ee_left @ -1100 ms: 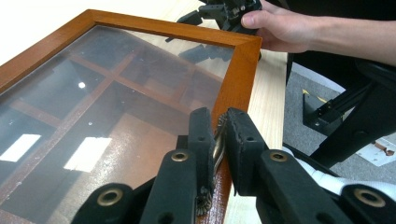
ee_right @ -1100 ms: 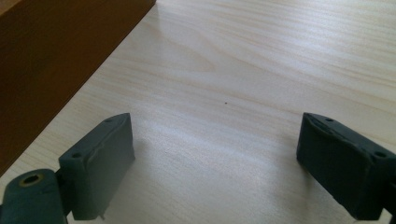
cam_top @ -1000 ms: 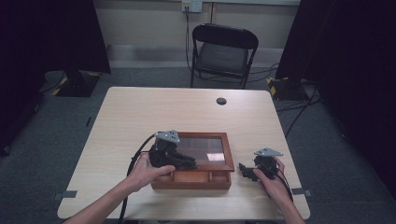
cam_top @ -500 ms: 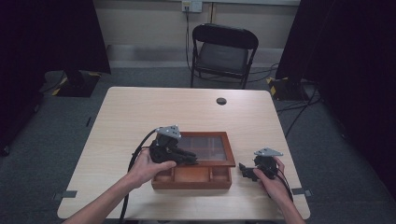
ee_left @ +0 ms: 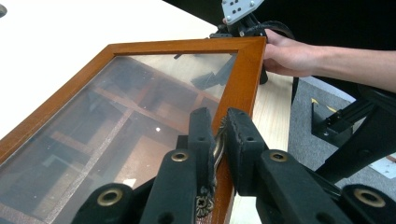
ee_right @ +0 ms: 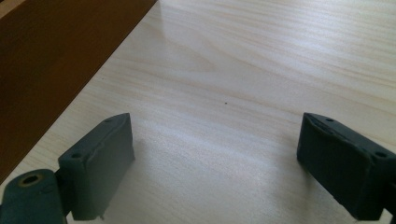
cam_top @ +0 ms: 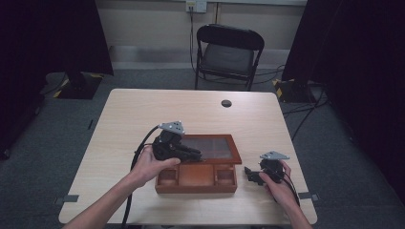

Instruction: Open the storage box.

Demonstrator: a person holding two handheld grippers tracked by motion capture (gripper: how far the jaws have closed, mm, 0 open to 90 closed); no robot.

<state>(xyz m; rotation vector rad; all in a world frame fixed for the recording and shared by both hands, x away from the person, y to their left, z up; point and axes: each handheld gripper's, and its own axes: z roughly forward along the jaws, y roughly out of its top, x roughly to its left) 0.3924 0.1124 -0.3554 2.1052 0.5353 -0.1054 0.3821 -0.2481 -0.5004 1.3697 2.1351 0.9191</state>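
Note:
A brown wooden box (cam_top: 196, 180) sits near the table's front edge, and its front compartments show. Its glass-paned lid (cam_top: 212, 147) is tilted up at the front. My left gripper (cam_top: 195, 154) is shut on the small brass clasp (ee_left: 217, 143) on the lid's front frame (ee_left: 243, 74); in the left gripper view the jaws (ee_left: 218, 128) pinch it from both sides. My right gripper (cam_top: 249, 174) rests low over the table to the right of the box, apart from it. In the right gripper view its jaws (ee_right: 215, 149) stand wide open above bare wood, with the box wall (ee_right: 56, 60) at the left.
A small black round disc (cam_top: 226, 103) lies near the table's far edge. A black folding chair (cam_top: 228, 52) stands beyond the table. The light wooden tabletop (cam_top: 124, 124) stretches left of and behind the box. A cable (cam_top: 138, 152) trails from the left gripper.
The left gripper has risen and moved slightly away from the person, lifting the lid's front edge so the box's front compartments are uncovered. The right gripper has stayed in place.

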